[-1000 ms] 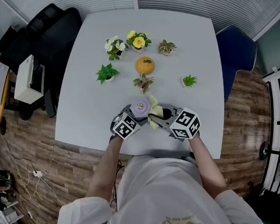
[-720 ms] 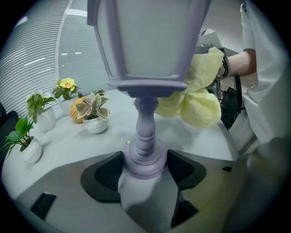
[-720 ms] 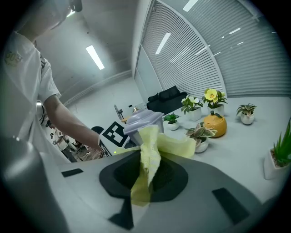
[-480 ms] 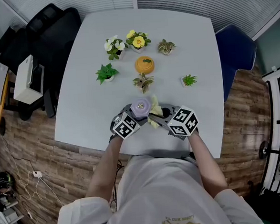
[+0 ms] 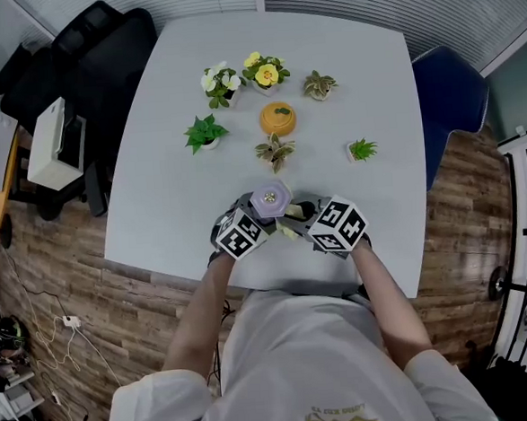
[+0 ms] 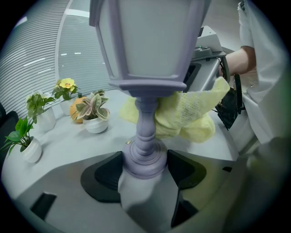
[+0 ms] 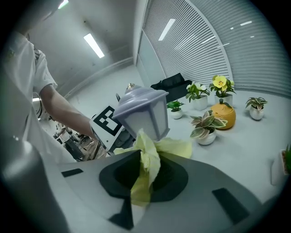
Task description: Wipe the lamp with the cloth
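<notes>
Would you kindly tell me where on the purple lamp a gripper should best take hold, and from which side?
Grip the lamp at its round foot, low down, coming in from the side opposite the yellow cloth. The foot fits between the jaws; the lantern head is wide and needs wiping. The left gripper holds it so.

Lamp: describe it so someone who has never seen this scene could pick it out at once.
On the white table, look at the near edge, just before the person. The lamp is there, its base clamped in the left gripper, a yellow cloth bunched against it. It alone is lilac and lantern-shaped; its neighbours farther back are small potted plants.
</notes>
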### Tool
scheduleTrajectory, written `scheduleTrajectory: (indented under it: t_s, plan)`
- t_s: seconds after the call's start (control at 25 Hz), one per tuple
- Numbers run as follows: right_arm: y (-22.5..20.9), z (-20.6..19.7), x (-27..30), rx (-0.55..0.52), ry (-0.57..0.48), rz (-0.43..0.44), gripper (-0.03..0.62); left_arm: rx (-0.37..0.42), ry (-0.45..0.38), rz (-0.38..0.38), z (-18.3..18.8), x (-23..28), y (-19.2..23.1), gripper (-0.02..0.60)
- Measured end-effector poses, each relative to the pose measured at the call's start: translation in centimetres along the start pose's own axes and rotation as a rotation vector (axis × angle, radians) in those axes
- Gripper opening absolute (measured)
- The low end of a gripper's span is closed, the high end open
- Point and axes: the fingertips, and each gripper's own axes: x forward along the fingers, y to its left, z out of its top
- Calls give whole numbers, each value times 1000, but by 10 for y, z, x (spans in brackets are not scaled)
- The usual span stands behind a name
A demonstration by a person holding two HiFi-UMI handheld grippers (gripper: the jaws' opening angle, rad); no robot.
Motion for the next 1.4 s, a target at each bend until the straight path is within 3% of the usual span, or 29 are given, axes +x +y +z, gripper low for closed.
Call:
scheduleTrajectory:
  t_s: [0.68,1.4]
  plan:
    - [-1,-2,15,36,14,62,49,1,-3,2,0,0,1,318]
    - [-2,-20,30,59,100,96,48,0,-1,1,-1,0,1,318]
